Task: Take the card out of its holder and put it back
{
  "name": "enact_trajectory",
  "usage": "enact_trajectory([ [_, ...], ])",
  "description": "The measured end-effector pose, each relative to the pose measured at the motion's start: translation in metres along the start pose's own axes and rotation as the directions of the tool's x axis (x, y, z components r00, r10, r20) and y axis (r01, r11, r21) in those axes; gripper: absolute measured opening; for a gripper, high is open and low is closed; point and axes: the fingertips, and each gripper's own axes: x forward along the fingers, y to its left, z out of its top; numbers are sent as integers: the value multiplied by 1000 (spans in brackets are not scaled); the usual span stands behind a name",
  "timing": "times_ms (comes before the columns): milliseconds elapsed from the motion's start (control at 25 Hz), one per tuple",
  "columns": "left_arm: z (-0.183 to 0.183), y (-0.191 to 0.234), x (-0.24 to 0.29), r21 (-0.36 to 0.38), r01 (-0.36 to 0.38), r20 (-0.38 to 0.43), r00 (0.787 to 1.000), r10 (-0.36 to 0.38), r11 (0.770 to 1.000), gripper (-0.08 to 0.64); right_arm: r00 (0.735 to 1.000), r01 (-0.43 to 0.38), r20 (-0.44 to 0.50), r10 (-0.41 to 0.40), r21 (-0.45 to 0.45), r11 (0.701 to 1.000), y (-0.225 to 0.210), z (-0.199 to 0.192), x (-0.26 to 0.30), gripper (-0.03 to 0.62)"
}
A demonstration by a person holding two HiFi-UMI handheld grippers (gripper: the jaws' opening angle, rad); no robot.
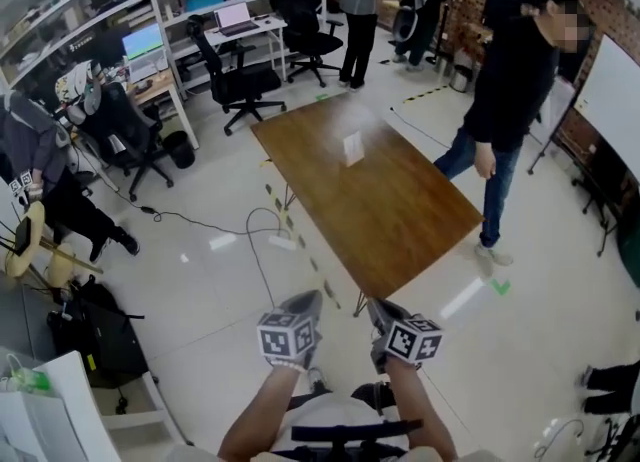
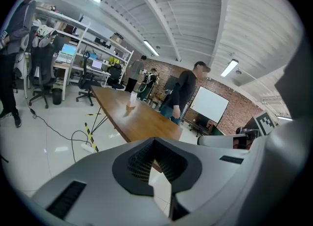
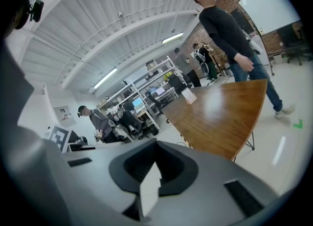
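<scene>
Approach | left tool (image 1: 304,302), right tool (image 1: 380,312) stood closed, empty; card holder (image 1: 353,148) well apart on worktop (image 1: 410,230) (needed nearing, then opening jaws)

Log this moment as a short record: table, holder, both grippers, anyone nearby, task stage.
surface: wooden table, bare apart from one small item
target: card holder, upright on the table's far half; too small to tell the card from the holder
left: left gripper, jaws together, nothing between them, far from the card holder
right: right gripper, jaws together, nothing between them, near the table's near corner
bystander: person in a dark top, standing at the table's right side
stage: card holder untouched, removal not yet begun
</scene>
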Motion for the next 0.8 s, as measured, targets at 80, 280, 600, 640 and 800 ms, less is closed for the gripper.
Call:
enact_trajectory([
  [80,4,6,0,-2,1,-3,1000,-1,1000,0,1000,-1,-7,1,-6,1000,7,3,7,8],
  [280,7,19,6,-13,2,-7,1000,-2,1000,0,1000,-5,-23,5,-10,1000,11,2,26,8],
  [600,13,38,26,-24,7,-20,1000,-8,1000,0,999,-13,-34,13,-6,1000,7,8,60,8],
  [640,16,39,29,-21,9,-20,1000,-9,1000,0,999,-13,-33,13,-7,1000,6,11,64,8],
  [800,38,47,48,4,19,-21,1000,-19,1000,0,1000,-1,-16,1,7,1000,-3,33,86,8],
])
